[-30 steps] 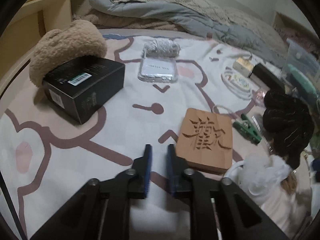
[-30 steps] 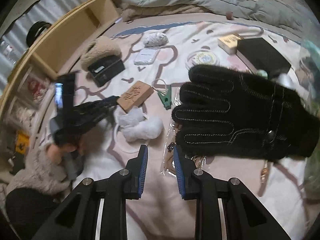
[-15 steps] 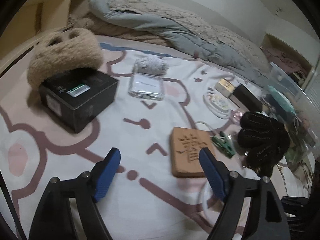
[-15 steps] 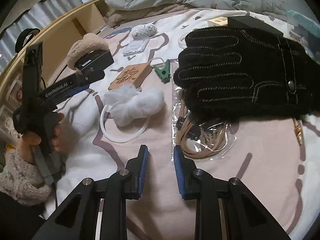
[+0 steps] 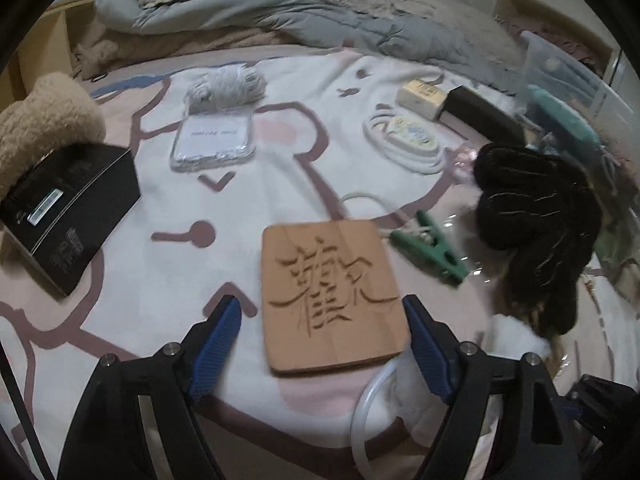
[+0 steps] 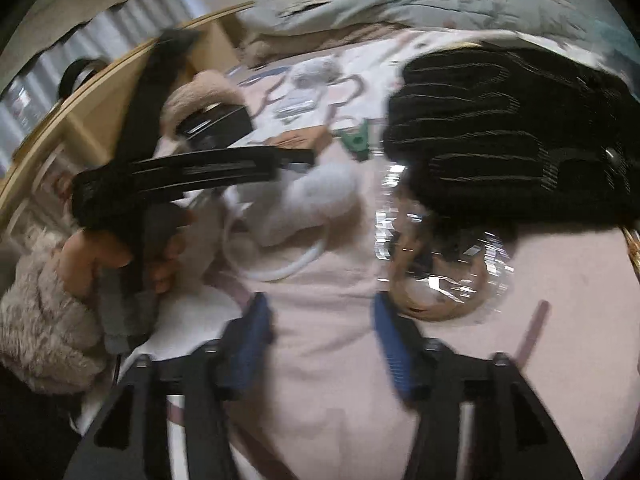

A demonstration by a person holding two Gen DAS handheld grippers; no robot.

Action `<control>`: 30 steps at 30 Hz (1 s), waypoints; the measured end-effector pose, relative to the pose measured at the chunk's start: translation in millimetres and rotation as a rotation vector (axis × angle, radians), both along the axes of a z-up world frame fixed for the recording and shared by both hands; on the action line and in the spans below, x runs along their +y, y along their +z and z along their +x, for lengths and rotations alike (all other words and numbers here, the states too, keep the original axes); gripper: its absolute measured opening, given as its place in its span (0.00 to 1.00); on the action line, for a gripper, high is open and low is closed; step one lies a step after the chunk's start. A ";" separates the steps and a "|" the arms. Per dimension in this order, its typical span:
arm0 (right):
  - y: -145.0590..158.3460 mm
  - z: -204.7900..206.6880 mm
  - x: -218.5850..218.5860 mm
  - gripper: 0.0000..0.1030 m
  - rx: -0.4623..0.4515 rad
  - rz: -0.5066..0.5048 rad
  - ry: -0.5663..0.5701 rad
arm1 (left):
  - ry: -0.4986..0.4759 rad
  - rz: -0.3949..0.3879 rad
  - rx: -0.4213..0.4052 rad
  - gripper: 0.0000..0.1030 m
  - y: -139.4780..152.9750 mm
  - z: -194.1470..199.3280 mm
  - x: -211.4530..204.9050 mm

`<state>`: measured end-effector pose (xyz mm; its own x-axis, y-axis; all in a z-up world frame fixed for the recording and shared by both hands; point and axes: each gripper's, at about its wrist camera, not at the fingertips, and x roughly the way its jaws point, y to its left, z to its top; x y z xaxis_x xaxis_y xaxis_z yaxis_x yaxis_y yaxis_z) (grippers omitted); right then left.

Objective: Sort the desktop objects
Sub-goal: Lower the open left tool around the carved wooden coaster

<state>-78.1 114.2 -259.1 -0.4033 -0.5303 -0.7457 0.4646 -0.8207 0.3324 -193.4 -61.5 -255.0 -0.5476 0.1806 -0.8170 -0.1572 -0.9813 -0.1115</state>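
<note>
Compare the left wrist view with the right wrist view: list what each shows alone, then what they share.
Left wrist only: the coiled white cable and the cream box.

Right wrist only: the person's hand gripping the left tool's handle, and the bagged tan cord.

Both: the carved wooden plaque, green clip, black glove and black box.

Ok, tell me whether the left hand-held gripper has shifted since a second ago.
Yes. The left hand-held gripper has shifted toward the carved wooden plaque; its open fingers now straddle it, where before they sat shut left of it.
</note>
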 end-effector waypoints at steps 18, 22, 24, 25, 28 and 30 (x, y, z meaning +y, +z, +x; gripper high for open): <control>-2.8 8.8 -14.2 0.91 0.041 0.038 0.075 | 0.316 -0.173 0.007 0.81 0.0 9.1 -65.5; -3.6 6.4 -14.6 0.92 0.037 0.020 0.074 | 0.341 -0.145 0.011 0.79 4.1 14.5 -73.6; -3.5 7.3 -13.9 0.93 0.035 0.009 0.078 | 0.316 -0.083 0.029 0.79 13.2 20.9 -73.2; -3.8 6.3 -13.7 0.94 0.032 0.000 0.081 | 0.304 -0.053 0.042 0.79 17.6 23.0 -72.0; -3.6 5.8 -11.1 0.95 0.023 -0.024 0.085 | 0.256 0.011 0.065 0.90 27.1 22.2 -63.0; -3.2 5.9 -10.3 0.96 0.021 -0.033 0.086 | 0.242 0.001 0.083 0.98 28.2 18.0 -54.9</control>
<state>-72.2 103.8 -262.3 -0.3705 -0.5880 -0.7190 0.5399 -0.7662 0.3484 -175.4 -116.4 -226.8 -0.6399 0.0367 -0.7676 0.0735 -0.9914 -0.1086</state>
